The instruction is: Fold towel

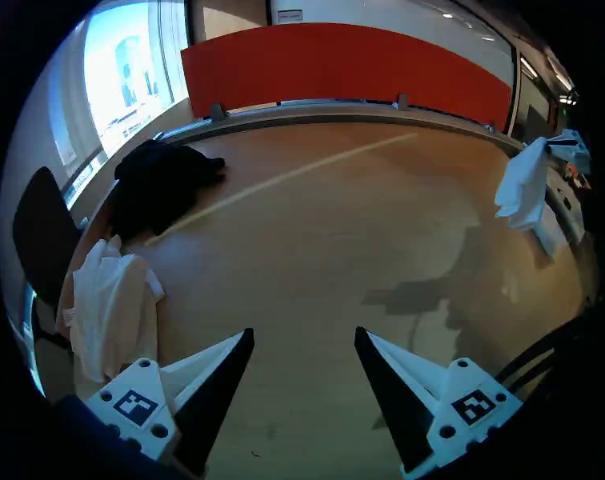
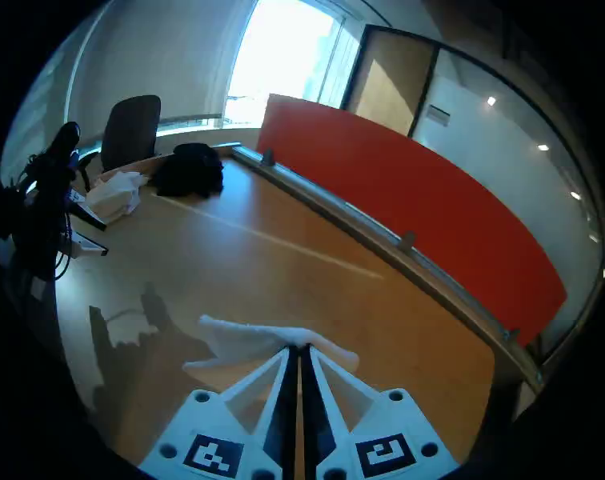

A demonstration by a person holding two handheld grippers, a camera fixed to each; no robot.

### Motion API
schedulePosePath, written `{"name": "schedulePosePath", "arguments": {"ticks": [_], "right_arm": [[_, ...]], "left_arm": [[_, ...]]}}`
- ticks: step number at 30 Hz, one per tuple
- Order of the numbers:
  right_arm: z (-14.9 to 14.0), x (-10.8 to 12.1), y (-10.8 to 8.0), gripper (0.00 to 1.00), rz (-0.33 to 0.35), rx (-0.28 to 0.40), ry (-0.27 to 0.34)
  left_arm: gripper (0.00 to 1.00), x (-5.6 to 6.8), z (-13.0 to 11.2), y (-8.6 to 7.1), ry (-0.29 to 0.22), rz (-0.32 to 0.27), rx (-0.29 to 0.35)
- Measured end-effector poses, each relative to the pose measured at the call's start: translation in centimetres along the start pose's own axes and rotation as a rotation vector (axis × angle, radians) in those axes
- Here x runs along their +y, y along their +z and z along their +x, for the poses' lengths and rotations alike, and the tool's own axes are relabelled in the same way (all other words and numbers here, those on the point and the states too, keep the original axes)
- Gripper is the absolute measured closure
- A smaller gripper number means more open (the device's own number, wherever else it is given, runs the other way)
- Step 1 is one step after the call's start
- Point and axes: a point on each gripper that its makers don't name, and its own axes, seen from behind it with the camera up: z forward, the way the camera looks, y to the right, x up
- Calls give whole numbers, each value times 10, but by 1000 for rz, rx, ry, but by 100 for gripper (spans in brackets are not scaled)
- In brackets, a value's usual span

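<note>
Up front, white towel [image 2: 262, 340] pinched between closed fingers of right gripper [image 2: 297, 350], bunched and drooping just above wooden table [image 2: 246, 264], shadow beneath. Left gripper [image 1: 304, 332] wide open, holding nothing, over bare wood. Farther off, heap of white cloth [image 1: 110, 308] beside black bundle [image 1: 162, 180] near table's edge, dark chair [image 1: 42, 232] behind; red partition [image 1: 342, 68] along far side.

Pinched bit of the floppy white cloth towel [image 2: 262, 340] is tucked out of sight between the right gripper [image 2: 300, 352] fingertips. The crumpled white fabric pile [image 1: 110, 308] dips behind the left gripper [image 1: 304, 330], and that black fabric lump [image 1: 162, 180] is too murky to identify.
</note>
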Motion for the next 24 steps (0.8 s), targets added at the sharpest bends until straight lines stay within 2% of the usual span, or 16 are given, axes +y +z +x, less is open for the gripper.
{"name": "schedulePosePath", "arguments": {"ticks": [24], "right_arm": [[-58, 101, -31, 94, -116, -78, 63]], "left_arm": [[7, 4, 5, 3, 20, 8, -9]]}}
